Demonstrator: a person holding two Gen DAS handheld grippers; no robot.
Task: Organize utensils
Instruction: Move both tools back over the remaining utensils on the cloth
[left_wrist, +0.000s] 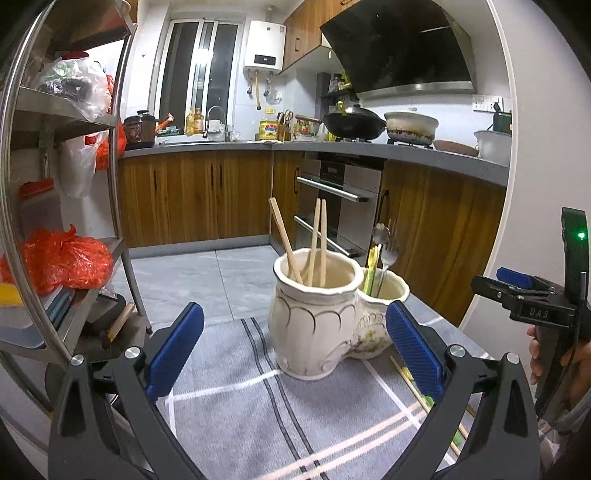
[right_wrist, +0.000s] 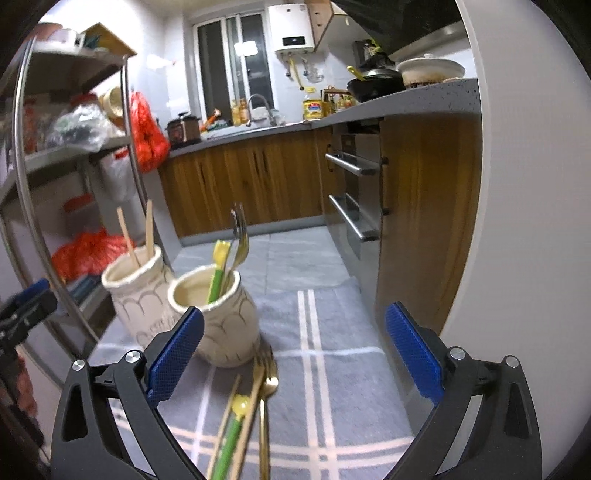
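Note:
A cream two-pot ceramic holder (left_wrist: 314, 325) stands on a grey striped cloth (left_wrist: 258, 424). Its larger pot holds wooden chopsticks (left_wrist: 317, 243); the smaller pot (right_wrist: 218, 317) holds a yellow-green utensil (right_wrist: 218, 269) and a metal spoon and fork (left_wrist: 384, 247). On the cloth lie a gold fork (right_wrist: 264, 398), a green-and-yellow utensil (right_wrist: 232, 435) and a chopstick (right_wrist: 247, 417). My left gripper (left_wrist: 295, 350) is open and empty, facing the holder. My right gripper (right_wrist: 295, 350) is open and empty above the loose utensils; it also shows in the left wrist view (left_wrist: 517, 291).
A steel shelf rack (left_wrist: 66, 184) with red bags stands at the left. Wooden cabinets (left_wrist: 192, 203) with an oven (left_wrist: 336, 206) lie behind. A white wall edge (right_wrist: 524, 221) is close on the right. The cloth's far edge drops to the tiled floor (left_wrist: 192, 280).

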